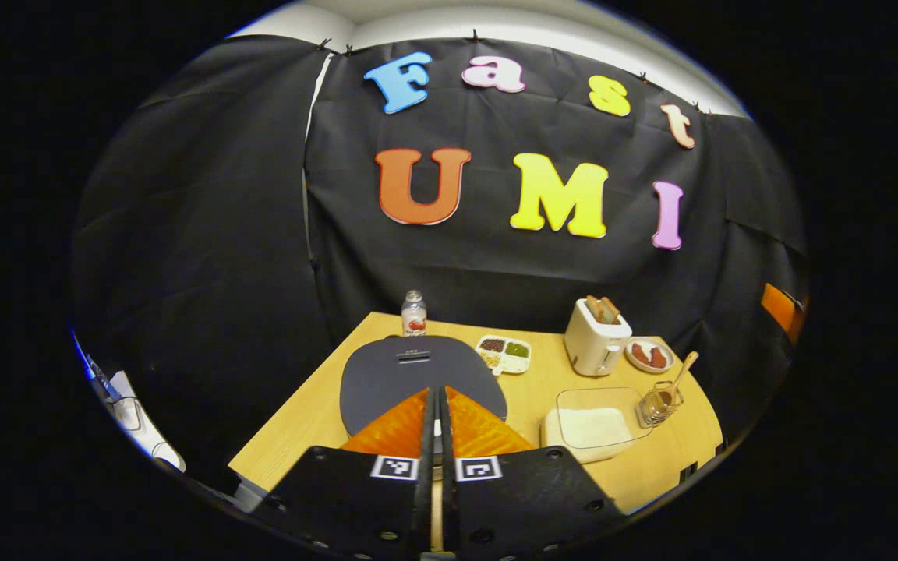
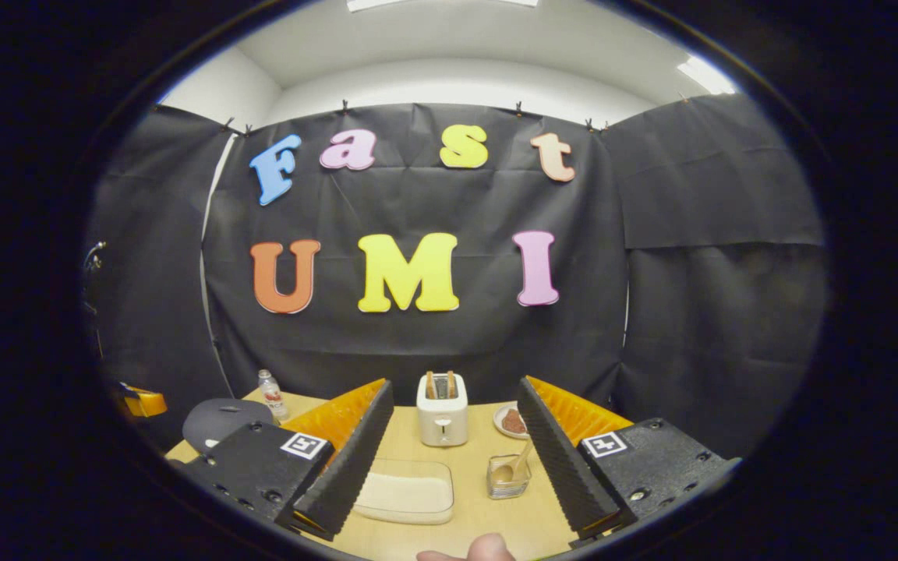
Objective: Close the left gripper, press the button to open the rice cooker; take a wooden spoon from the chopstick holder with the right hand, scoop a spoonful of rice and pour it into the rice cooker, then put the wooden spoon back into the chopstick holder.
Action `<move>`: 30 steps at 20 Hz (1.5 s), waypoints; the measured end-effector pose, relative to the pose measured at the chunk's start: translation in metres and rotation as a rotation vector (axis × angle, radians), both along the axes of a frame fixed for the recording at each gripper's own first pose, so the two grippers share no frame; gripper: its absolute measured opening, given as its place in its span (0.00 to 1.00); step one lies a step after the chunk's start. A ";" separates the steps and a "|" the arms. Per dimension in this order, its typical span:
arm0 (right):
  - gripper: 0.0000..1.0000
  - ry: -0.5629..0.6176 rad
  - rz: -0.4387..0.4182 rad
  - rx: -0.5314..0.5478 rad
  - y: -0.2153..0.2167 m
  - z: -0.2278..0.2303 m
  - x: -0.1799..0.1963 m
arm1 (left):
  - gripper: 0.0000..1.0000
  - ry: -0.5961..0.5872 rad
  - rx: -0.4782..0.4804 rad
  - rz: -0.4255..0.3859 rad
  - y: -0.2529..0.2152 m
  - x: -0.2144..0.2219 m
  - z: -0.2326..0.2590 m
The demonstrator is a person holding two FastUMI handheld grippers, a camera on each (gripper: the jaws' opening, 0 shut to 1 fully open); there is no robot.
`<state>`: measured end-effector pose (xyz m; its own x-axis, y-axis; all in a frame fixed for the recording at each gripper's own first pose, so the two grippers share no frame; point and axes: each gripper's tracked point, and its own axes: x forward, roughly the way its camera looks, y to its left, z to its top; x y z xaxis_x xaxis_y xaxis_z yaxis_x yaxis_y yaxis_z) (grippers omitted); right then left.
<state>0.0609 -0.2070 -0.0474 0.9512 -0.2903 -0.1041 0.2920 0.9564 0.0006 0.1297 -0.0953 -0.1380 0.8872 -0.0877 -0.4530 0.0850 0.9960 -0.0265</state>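
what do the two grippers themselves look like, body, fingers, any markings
Both the left gripper and the right gripper have black bodies dotted with screw holes, a square black-and-white marker tag at each finger's base, and wedge-shaped fingers with ridged faces.

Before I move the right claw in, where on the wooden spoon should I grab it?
Probably grip the bare handle of the wooden spoon where it leans up out of the clear chopstick holder, coming down from above. Its bowl sits down inside the holder, seemingly out of reach. The right claw is open.
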 end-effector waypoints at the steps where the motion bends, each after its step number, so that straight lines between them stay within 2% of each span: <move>1: 0.99 0.009 -0.008 0.008 -0.006 -0.005 0.004 | 0.06 0.035 -0.005 0.005 -0.001 0.001 -0.008; 3: 1.00 0.033 -0.021 0.022 -0.018 -0.016 0.010 | 0.00 0.073 -0.018 -0.012 -0.008 0.021 -0.025; 7: 1.00 0.077 -0.044 0.023 -0.040 -0.034 0.023 | 0.00 0.160 0.000 -0.003 -0.005 0.046 -0.057; 12: 1.00 0.107 -0.061 0.017 -0.062 -0.046 0.036 | 0.00 0.283 -0.008 0.037 0.002 0.050 -0.095; 17: 1.00 0.110 -0.052 0.017 -0.060 -0.050 0.048 | 0.00 0.347 -0.034 0.074 0.002 0.043 -0.113; 22: 1.00 0.128 -0.013 0.047 -0.042 -0.062 0.054 | 0.00 0.412 -0.034 0.094 0.003 0.038 -0.121; 27: 0.99 0.096 -0.001 0.017 -0.035 -0.045 0.049 | 0.00 0.324 -0.090 0.084 0.004 0.044 -0.108; 30: 0.99 0.070 -0.007 -0.003 -0.039 -0.030 0.044 | 0.00 0.242 -0.105 0.095 0.003 0.051 -0.081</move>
<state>0.1045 -0.2457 -0.0772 0.9396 -0.2973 -0.1696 0.2978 0.9543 -0.0226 0.1807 -0.0925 -0.2187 0.7611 -0.0668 -0.6452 -0.0303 0.9900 -0.1381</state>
